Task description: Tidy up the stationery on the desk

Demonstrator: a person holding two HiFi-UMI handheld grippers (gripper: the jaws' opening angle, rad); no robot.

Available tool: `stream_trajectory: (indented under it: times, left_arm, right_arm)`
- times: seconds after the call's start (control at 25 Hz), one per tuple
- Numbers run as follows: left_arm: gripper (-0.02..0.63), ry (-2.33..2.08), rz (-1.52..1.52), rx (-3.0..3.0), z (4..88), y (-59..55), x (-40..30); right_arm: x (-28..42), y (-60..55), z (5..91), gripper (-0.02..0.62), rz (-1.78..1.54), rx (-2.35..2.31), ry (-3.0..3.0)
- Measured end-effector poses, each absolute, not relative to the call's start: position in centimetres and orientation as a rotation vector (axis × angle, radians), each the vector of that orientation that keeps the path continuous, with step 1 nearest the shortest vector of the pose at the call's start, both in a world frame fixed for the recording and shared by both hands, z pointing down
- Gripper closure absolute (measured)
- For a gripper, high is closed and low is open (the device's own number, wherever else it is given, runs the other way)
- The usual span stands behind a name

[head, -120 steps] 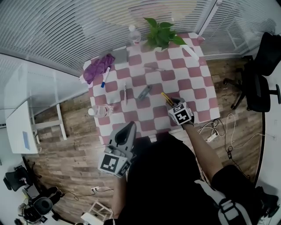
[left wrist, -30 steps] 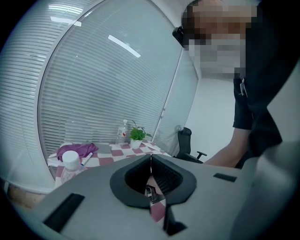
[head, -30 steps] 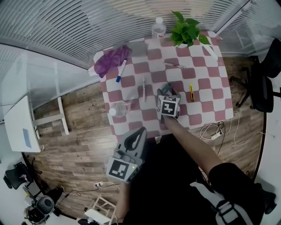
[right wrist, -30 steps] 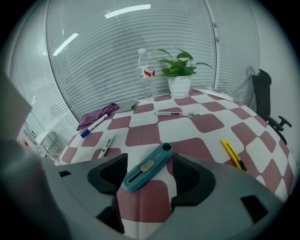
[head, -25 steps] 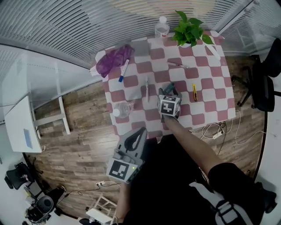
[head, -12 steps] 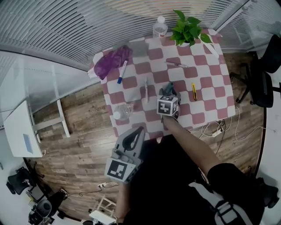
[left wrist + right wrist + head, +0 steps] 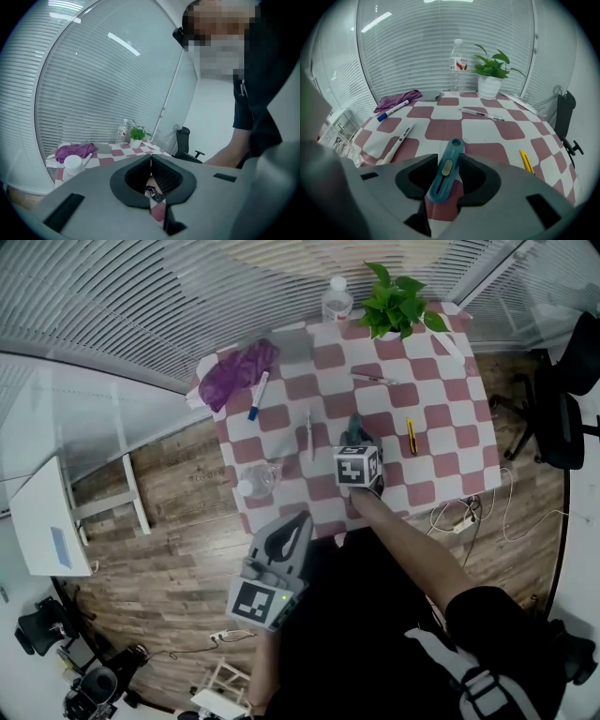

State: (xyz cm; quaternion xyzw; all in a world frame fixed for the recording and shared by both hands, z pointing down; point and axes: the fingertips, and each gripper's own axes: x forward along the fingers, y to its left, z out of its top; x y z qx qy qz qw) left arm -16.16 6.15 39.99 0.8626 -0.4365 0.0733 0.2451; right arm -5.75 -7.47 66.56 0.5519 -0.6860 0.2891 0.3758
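A teal utility knife (image 7: pixel 445 171) lies lengthwise between the jaws of my right gripper (image 7: pixel 449 159), which is shut on it. In the head view the teal utility knife (image 7: pixel 353 431) sticks out ahead of the right gripper (image 7: pixel 357 448) over the middle of the checkered table (image 7: pixel 441 418). A yellow cutter (image 7: pixel 410 436) lies just to the right. My left gripper (image 7: pixel 292 525) is shut and holds nothing. It hangs off the table's near edge, by my body.
A white marker (image 7: pixel 309 434), a blue-capped marker (image 7: pixel 254 396), a pen (image 7: pixel 374 380) and a purple cloth (image 7: pixel 234 371) lie on the table. An upright bottle (image 7: pixel 337 298) and a potted plant (image 7: pixel 398 301) stand at the back. A bottle (image 7: pixel 255 481) lies at the left edge.
Since 4.8 s ago my right gripper has left the yellow cutter and gone left to the teal knife. Over the last second it has barely moved. The left gripper stays put.
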Motion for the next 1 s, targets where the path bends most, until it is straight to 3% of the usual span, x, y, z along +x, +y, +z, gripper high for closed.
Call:
stream_trajectory:
  times: [0.32, 0.48, 1.0]
  left_arm:
    - [0.574, -1.177, 0.197, 2.371, 39.8, 5.9, -14.4]
    - [0.574, -1.16, 0.202, 2.374, 39.9, 5.9, -13.3]
    - [0.574, -1.142, 0.222, 2.402, 39.6, 5.3, -10.6]
  right_arm:
    - [-5.6, -6.7, 66.4, 0.451, 0.799, 1.347, -1.796]
    - [-5.6, -6.6, 65.5, 0.531, 0.765, 1.314, -1.841]
    - [-4.7, -6.4, 66.2, 0.482, 0.623, 1.23, -1.855]
